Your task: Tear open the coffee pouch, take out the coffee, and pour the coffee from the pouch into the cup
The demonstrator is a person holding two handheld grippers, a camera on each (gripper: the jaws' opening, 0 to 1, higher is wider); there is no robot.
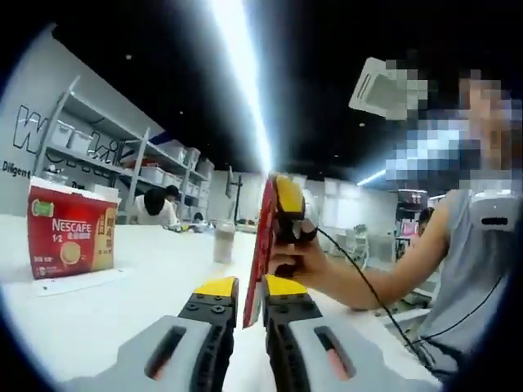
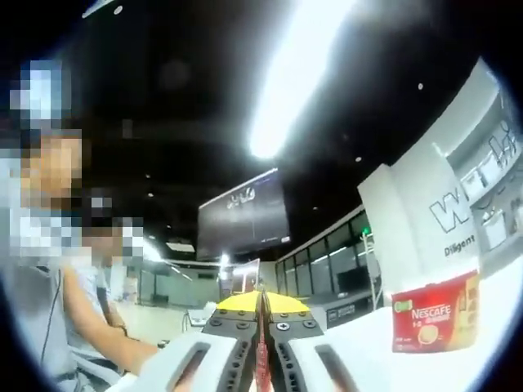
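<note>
Item: coffee pouch, red, thin, held edge-on and upright above the white counter, between both grippers

Left gripper: yellow-tipped jaws drawn close together around the lower part of the pouch, seemingly clenched on it

Right gripper: in its own view the jaws are pressed together with a red strip of the pouch between them; in the left gripper view it sits at the pouch's upper edge, held in the person's hand, a black cable trailing from it

Cup: pale, upright, far side of the counter, well apart from the pouch and just left of it

Coffee box: red, standing on the counter at the far left, near a sheet of paper; it also appears at the right of the right gripper view

Stage, as judged: tear about to be made or barely begun; no opening can be made out in the pouch, nothing poured

Risks:
- pouch slipping out of one grip as the two pull apart, since each holds only a narrow edge
- a sudden rip spilling powder over the counter, the cup being too far off to catch it
- a tear running low down the side, leaving a ragged mouth that pours badly
</note>
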